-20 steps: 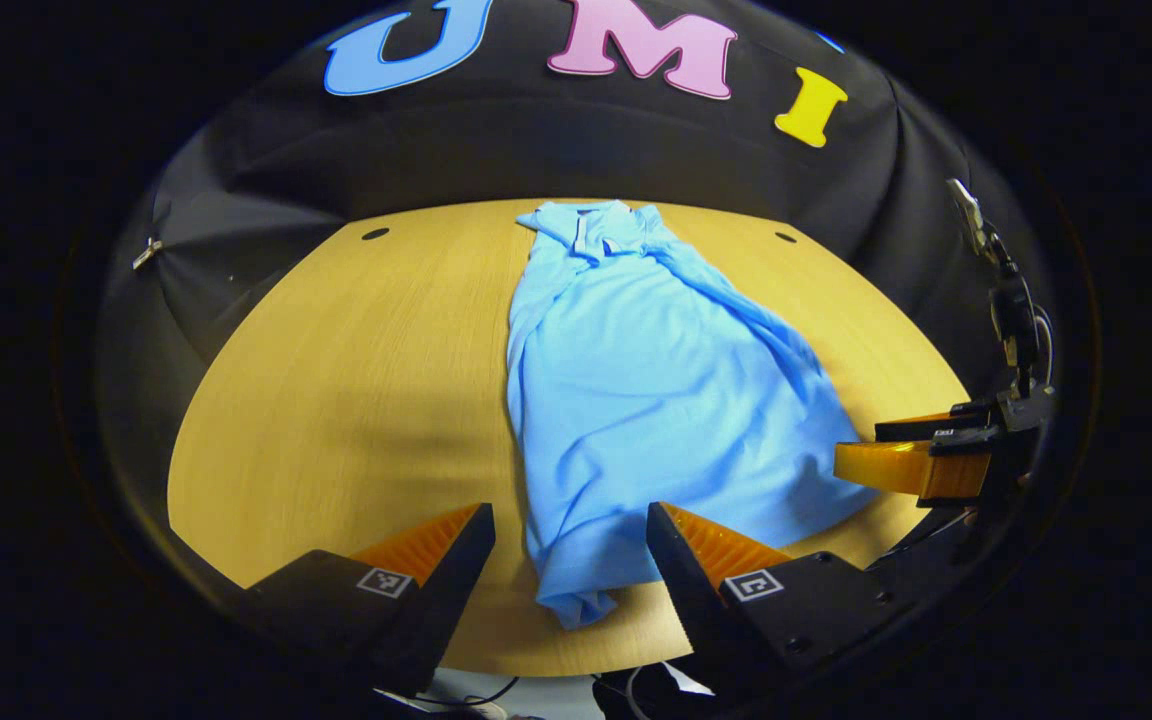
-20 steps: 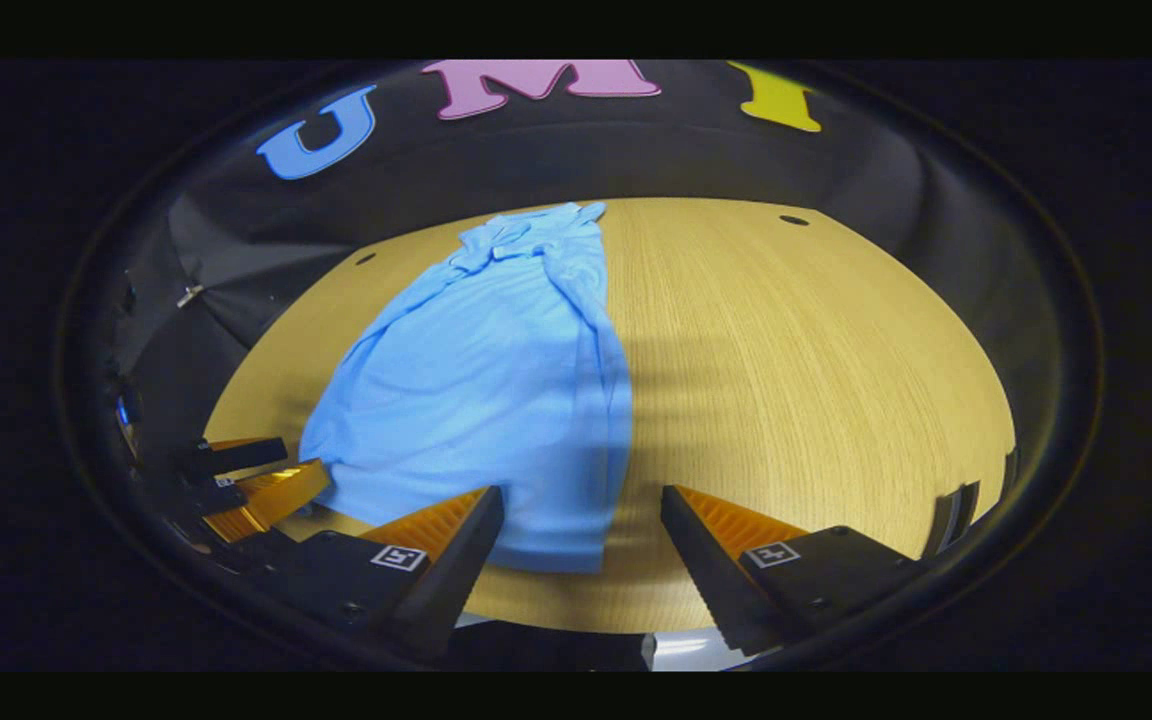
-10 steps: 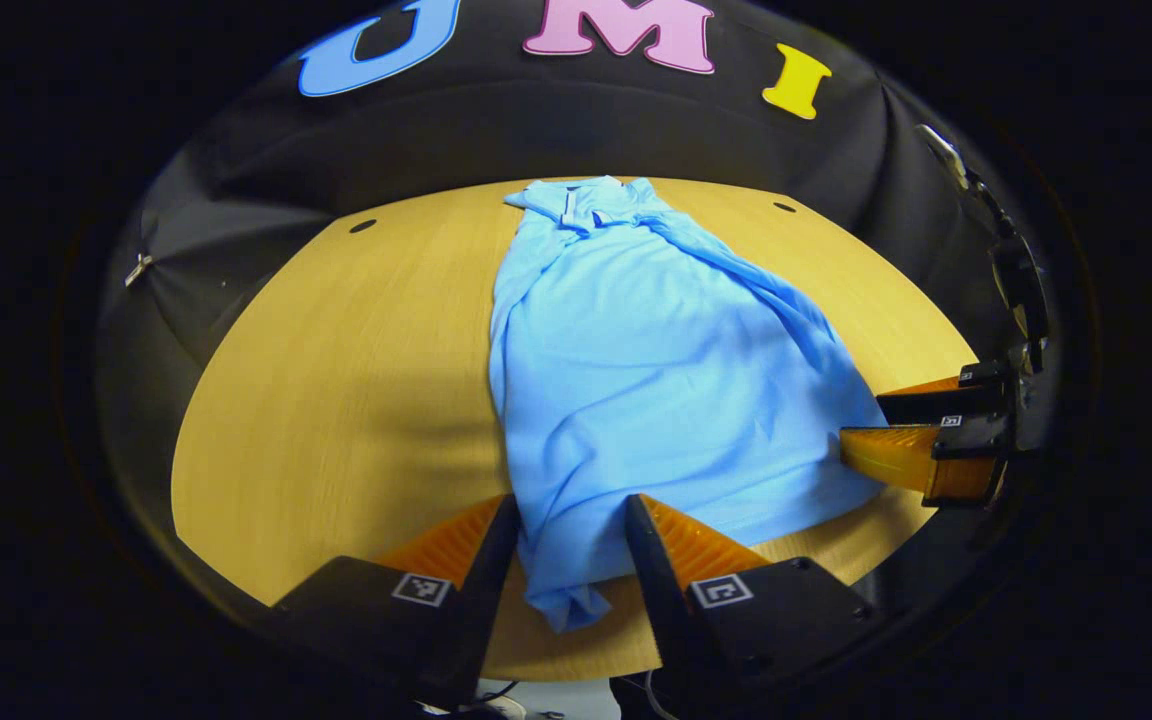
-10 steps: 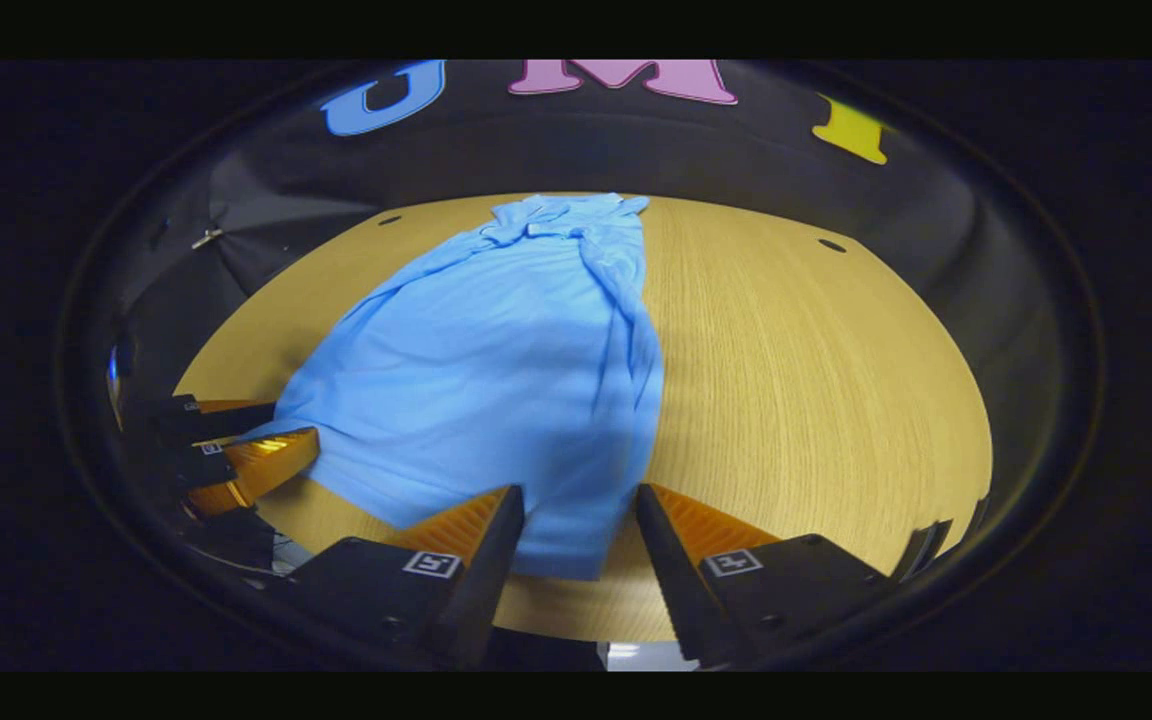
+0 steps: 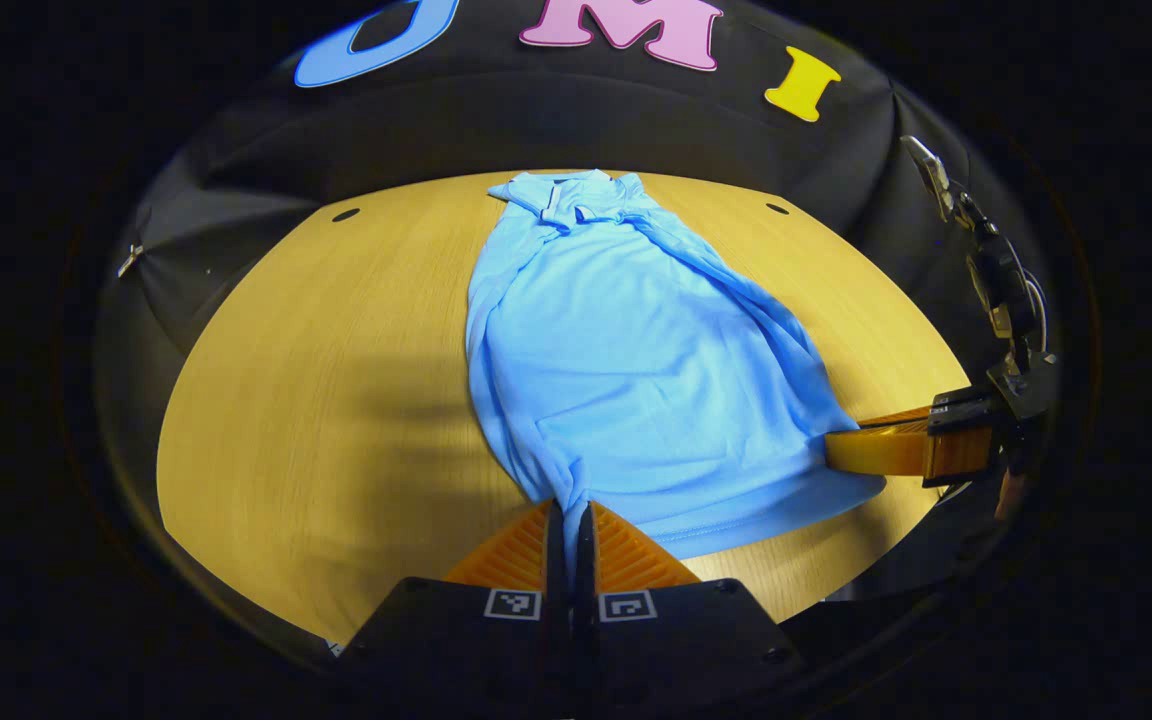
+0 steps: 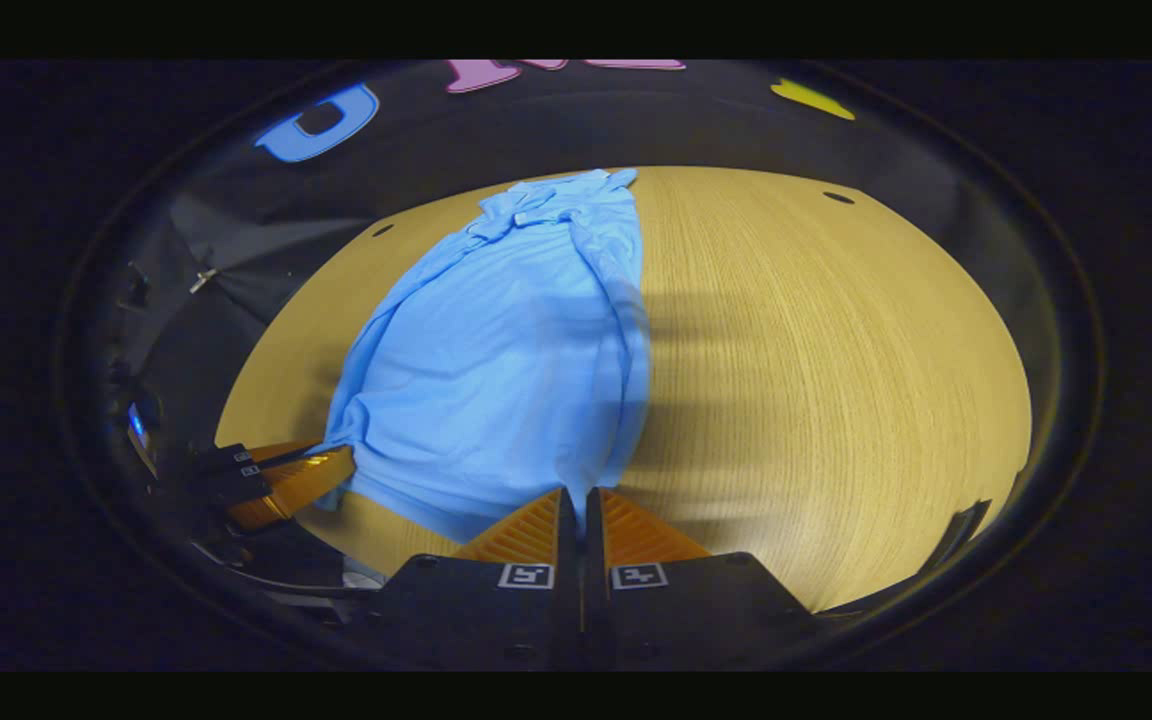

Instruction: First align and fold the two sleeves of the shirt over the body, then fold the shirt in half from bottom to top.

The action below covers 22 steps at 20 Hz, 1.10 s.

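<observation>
A light blue shirt lies lengthwise on the wooden table, collar at the far end, both sleeves folded in over the body. My left gripper is shut on the shirt's near left hem corner, the cloth pinched between its fingers. In the right gripper view the shirt runs up the left half of the table. My right gripper is shut on the near right hem corner. Each view also catches the other gripper: the right gripper at the right edge, the left gripper at lower left.
The round-looking wooden table has small dark holes near its far edge. Black cloth walls stand behind it. A metal clip hangs on the wall at left. Bare tabletop lies on both sides of the shirt.
Both grippers moved in onto the shirt's bottom hem and went from open to shut, each pinching a hem corner. The hem corners are now gathered and slightly lifted.
</observation>
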{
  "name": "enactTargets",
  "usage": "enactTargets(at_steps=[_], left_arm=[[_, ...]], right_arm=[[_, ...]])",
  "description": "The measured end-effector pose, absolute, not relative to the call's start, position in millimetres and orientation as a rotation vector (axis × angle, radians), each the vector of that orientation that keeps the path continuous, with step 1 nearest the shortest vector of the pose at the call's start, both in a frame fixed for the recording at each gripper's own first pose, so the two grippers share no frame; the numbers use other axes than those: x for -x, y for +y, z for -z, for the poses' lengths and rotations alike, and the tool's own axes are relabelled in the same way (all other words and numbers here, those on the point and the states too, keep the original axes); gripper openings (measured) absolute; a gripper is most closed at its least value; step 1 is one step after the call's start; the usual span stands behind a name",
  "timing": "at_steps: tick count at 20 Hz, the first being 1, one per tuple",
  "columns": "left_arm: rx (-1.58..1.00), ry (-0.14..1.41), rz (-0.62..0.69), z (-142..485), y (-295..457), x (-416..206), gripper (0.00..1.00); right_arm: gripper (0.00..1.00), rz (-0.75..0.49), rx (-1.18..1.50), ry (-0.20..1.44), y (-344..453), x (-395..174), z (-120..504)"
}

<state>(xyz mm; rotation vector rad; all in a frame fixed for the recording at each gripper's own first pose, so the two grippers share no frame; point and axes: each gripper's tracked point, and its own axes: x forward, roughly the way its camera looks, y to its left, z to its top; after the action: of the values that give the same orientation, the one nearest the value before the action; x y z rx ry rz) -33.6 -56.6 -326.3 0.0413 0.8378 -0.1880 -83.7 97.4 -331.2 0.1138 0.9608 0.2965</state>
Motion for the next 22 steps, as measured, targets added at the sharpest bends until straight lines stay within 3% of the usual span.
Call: enactTargets(at_steps=[1,2,4,6,8,12,13,15,16,17,18,20,21,22], left_arm=[[-0.026,0.850,0.196,324,-57,34,0.06],[0.002,0.835,0.199,312,-58,29,0.06],[-0.005,0.783,0.210,278,-61,15,0.07],[-0.013,0.750,0.232,252,-65,2,0.02],[-0.021,0.701,0.237,223,-64,-20,0.06],[0.058,0.637,0.230,171,-61,-76,0.06],[0.079,0.619,0.227,158,-60,-91,0.06],[0.081,0.574,0.206,137,-53,-127,0.06],[0.078,0.559,0.194,129,-51,-145,0.06],[0.080,0.542,0.188,119,-52,-165,0.07],[0.081,0.523,0.181,110,-52,-184,0.06],[0.057,0.493,0.172,96,-50,-222,0.06],[0.041,0.481,0.172,90,-49,-241,0.06],[0.028,0.470,0.171,84,-49,-259,0.06]], right_arm=[[0.00,-0.295,-0.095,0.961,94,83,330],[0.12,-0.307,-0.066,0.946,95,82,323],[0.00,-0.329,-0.020,0.898,98,70,301],[0.06,-0.331,-0.012,0.847,99,52,277],[0.12,-0.327,-0.026,0.793,99,26,248],[0.11,-0.341,-0.061,0.675,105,-46,184],[0.06,-0.349,-0.061,0.647,108,-65,169],[0.06,-0.363,-0.060,0.591,116,-102,146],[0.12,-0.367,-0.060,0.570,121,-119,136],[0.06,-0.370,-0.063,0.551,125,-135,125],[0.12,-0.372,-0.067,0.534,129,-152,116],[0.12,-0.370,-0.077,0.502,136,-186,102],[0.00,-0.366,-0.079,0.486,138,-202,96],[0.00,-0.359,-0.079,0.473,139,-219,92]])
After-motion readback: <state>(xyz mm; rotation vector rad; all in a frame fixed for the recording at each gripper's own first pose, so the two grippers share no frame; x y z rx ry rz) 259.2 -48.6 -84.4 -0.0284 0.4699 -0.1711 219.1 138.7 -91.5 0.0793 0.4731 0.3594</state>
